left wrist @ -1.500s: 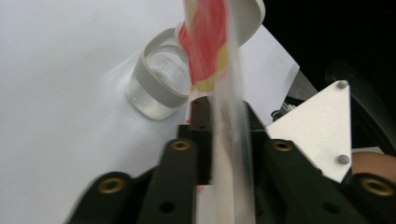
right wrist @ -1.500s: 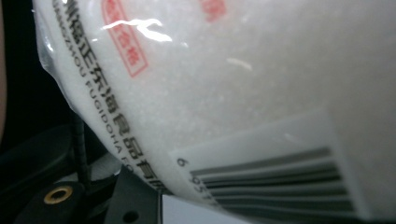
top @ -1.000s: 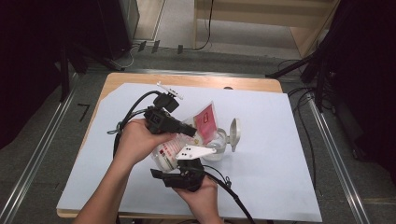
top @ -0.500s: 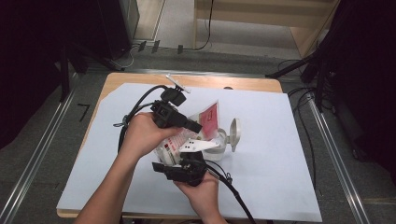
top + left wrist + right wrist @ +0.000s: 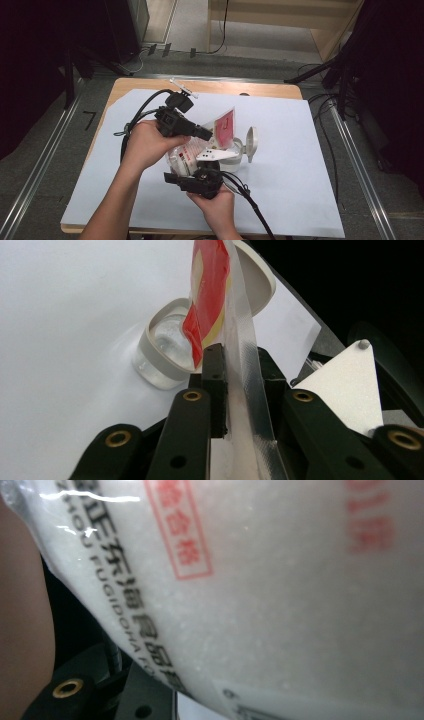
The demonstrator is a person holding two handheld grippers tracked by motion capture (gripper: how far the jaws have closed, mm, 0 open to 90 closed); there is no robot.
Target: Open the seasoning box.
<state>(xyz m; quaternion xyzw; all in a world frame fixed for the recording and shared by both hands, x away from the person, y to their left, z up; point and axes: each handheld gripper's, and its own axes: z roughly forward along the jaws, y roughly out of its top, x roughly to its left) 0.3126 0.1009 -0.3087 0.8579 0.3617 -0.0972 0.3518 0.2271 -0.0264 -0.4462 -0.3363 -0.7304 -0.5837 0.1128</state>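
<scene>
A clear bag of white granules (image 5: 186, 153) with red print hangs tilted over a small clear jar (image 5: 236, 156), whose grey flip lid (image 5: 251, 144) stands open. My left gripper (image 5: 210, 134) is shut on the bag's clear top seal (image 5: 240, 365). Just beyond that seal are the red corner (image 5: 210, 285) and the jar (image 5: 162, 352). My right gripper (image 5: 180, 172) holds the bag's lower end from the near side. In the right gripper view the bag (image 5: 280, 590) presses close to the camera, with one black jaw showing under it.
A white sheet (image 5: 300, 165) covers the wooden table (image 5: 260, 89). Black cables (image 5: 145, 107) trail from both grippers. Metal rails (image 5: 357, 165) run along both sides of the table. A hand (image 5: 20, 610) is at the left edge of the right gripper view.
Both hands have shifted slightly up and away from me with the bag still held. The jar and lid have not moved.
</scene>
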